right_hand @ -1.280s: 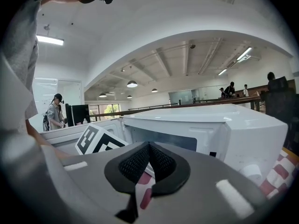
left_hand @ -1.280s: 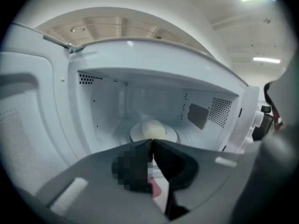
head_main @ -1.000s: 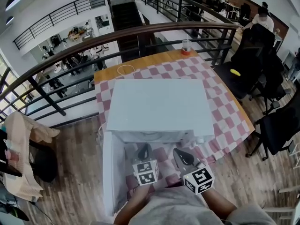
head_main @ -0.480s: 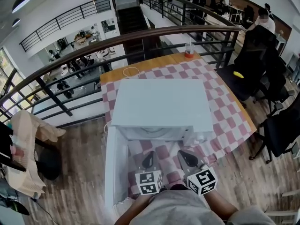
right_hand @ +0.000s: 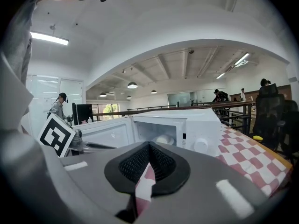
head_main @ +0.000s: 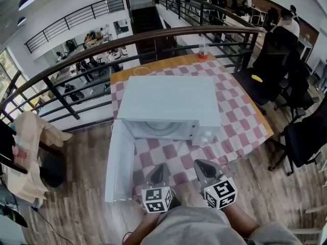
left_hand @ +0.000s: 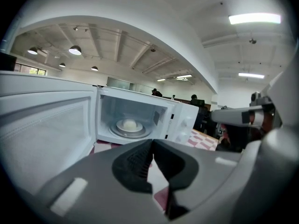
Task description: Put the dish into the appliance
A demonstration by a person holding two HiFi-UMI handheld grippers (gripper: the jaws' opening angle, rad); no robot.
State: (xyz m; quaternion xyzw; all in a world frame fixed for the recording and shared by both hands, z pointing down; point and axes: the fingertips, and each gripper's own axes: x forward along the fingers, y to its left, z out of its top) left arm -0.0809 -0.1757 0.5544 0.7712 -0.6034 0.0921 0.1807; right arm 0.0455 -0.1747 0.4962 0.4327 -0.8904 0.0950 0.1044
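My left claw (head_main: pixel 159 171) sits just in front of the microwave (head_main: pixel 168 103), its 2 jaws pressed together with nothing between them. My right claw (head_main: pixel 203 168) is beside it, also in front of the microwave, its jaws likewise closed at the tips and empty. Both point at the microwave's open front. The door (head_main: pixel 118 160) is swung wide on the microwave's left, reaching toward me. Inside the microwave, on the round turntable (left_hand: pixel 128 131), rests the dish (left_hand: pixel 130 124), a pale plate with a whitish lump on it. Under the microwave lies a red-and-white checked cloth (head_main: pixel 240 116). Behind the microwave, on bare tabletop (head_main: pixel 168 64), stands 1 cup (head_main: pixel 203 51), and beyond it runs a dark railing (head_main: pixel 153 33).
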